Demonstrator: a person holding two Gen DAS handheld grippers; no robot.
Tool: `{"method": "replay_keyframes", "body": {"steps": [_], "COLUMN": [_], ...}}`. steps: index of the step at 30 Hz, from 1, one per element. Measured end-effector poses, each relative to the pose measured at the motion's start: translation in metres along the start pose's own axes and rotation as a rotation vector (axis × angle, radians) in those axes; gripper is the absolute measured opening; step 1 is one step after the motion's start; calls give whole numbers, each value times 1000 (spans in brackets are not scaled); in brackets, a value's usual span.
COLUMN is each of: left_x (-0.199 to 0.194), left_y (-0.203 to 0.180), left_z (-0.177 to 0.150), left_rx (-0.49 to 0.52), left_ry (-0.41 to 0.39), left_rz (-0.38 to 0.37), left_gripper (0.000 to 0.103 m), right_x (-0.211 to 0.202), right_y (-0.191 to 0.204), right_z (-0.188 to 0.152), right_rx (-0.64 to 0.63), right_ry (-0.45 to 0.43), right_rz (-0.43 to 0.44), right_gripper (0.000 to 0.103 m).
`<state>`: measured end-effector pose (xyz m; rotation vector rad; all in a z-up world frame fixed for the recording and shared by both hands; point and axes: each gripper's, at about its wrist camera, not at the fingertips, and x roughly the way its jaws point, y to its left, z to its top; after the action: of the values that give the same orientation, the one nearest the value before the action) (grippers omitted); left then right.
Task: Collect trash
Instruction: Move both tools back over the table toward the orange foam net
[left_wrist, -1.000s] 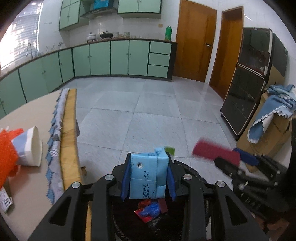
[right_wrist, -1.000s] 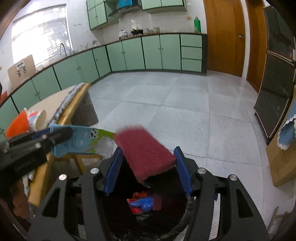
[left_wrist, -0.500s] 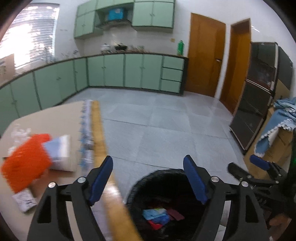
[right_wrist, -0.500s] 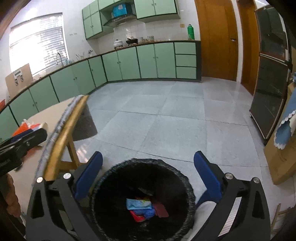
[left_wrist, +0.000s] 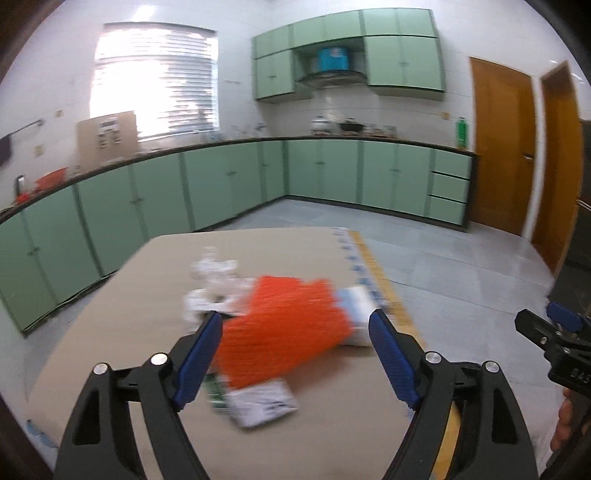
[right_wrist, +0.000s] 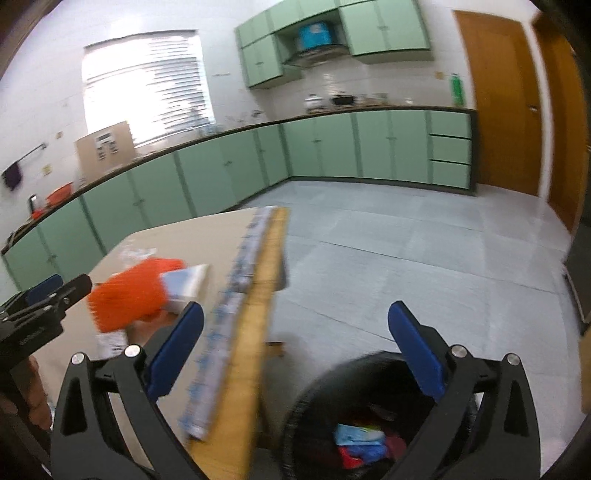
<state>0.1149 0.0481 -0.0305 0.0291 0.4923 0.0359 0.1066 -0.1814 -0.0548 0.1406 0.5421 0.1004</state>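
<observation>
My left gripper (left_wrist: 295, 354) is open and empty above the table (left_wrist: 140, 295), facing a pile of trash. An orange mesh piece (left_wrist: 284, 328) lies in the middle, with a white and blue paper cup (left_wrist: 356, 306) to its right, a white wrapper (left_wrist: 262, 402) in front and crumpled clear plastic (left_wrist: 212, 273) behind. My right gripper (right_wrist: 295, 350) is open and empty above the black trash bin (right_wrist: 317, 406), which holds a blue carton and red scraps (right_wrist: 358, 439). The orange mesh (right_wrist: 129, 291) and cup (right_wrist: 186, 282) also show in the right wrist view.
The table's right edge (right_wrist: 255, 314) has a wooden strip with a patterned cloth border, next to the bin. Green cabinets (left_wrist: 221, 184) line the far walls. Grey tiled floor (right_wrist: 424, 251) lies to the right. Wooden doors (left_wrist: 502, 147) stand at the far right.
Both grippers dropped their loads, the blue carton and the maroon sponge, into the bin and opened. The left gripper then swung left over the table; the right turned left too.
</observation>
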Motion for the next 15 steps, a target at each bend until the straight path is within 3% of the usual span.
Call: {"method": "replay_keyframes", "body": {"steps": [7,15], "left_x": [3,7], "left_y": [58,109], "left_z": [-10,-21], "left_rx": [-46,-90], "left_ry": [13,35], "left_rz": [118,202], "left_gripper": [80,80], "right_x": [23,45], "right_y": [75,139], "right_z": [8,10], "right_rx": [-63,-130], "right_ry": [4,23], "right_rz": [132,215], "right_gripper": [97,97]}}
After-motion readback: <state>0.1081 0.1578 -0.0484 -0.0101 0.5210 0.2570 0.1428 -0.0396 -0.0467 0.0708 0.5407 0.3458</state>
